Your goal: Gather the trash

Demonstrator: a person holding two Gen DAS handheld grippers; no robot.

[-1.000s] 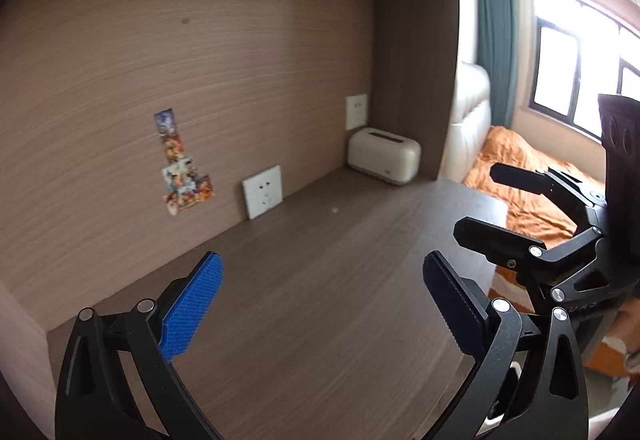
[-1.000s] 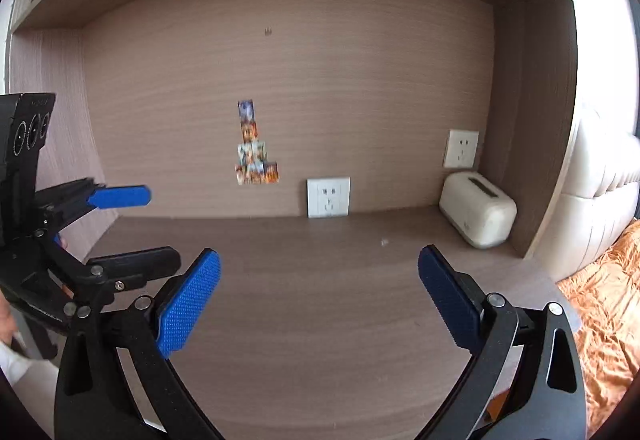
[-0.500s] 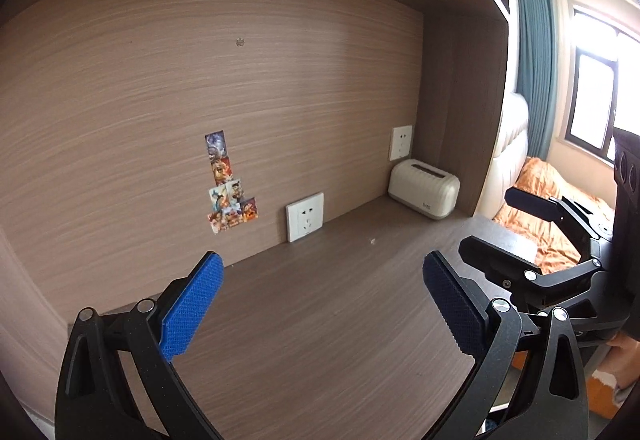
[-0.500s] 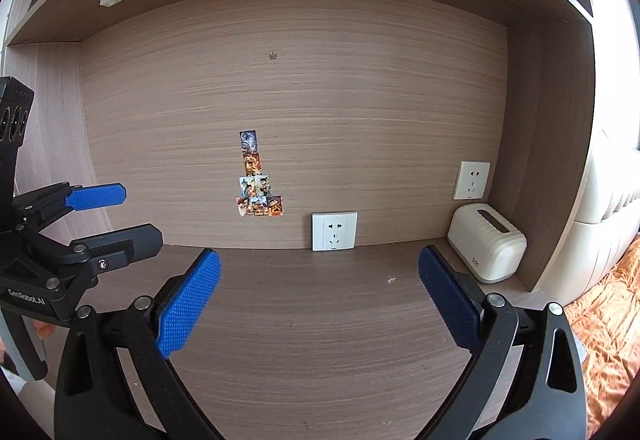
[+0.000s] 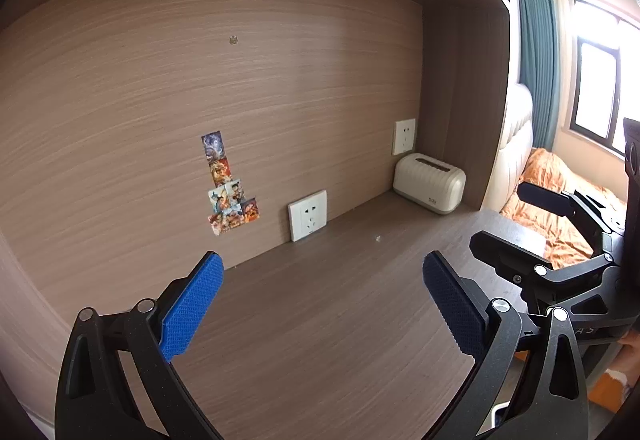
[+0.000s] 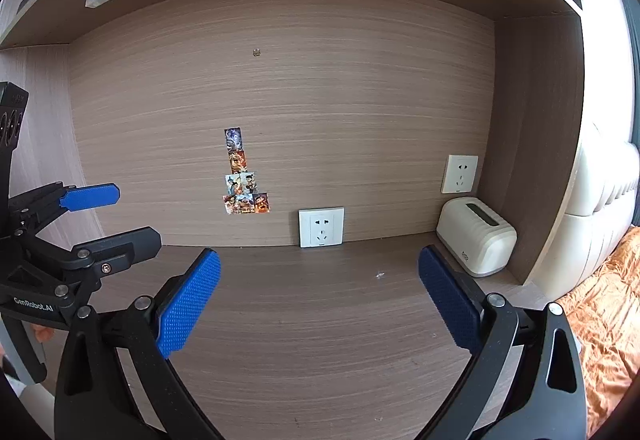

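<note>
Left wrist view shows my left gripper [image 5: 322,304] with its blue-padded fingers spread wide apart, nothing between them, hanging above the brown wooden bench [image 5: 320,320] without touching it. Off to the right in the same view sits my right gripper [image 5: 520,224], its two black fingers also parted and holding nothing.

From the right wrist view, my right gripper [image 6: 320,300] is just as wide, the blue pads well apart over bare bench [image 6: 320,340]. My left gripper [image 6: 116,216] appears at the left edge, one blue-faced finger above a black one, with a clear gap between them and nothing caught there.

The only bit of trash I can make out is a tiny white scrap [image 5: 378,238] lying on the bench, between the lower wall socket [image 5: 307,215] and the cream tissue box [image 5: 429,182]. In the right wrist view the same scrap [image 6: 379,274] lies ahead of my right gripper, nearer its right finger, and well apart from both pads. It is too small to say what it is.

A second socket [image 6: 459,174] is fixed to the back panel just above the tissue box [image 6: 476,236], which stands in the right rear corner of the bench. A cluster of small colourful stickers [image 6: 242,176] is stuck on the back panel to the left of the lower socket [image 6: 321,227]. An orange blanket [image 5: 560,196] lies on a bed beyond the bench's right end.
</note>
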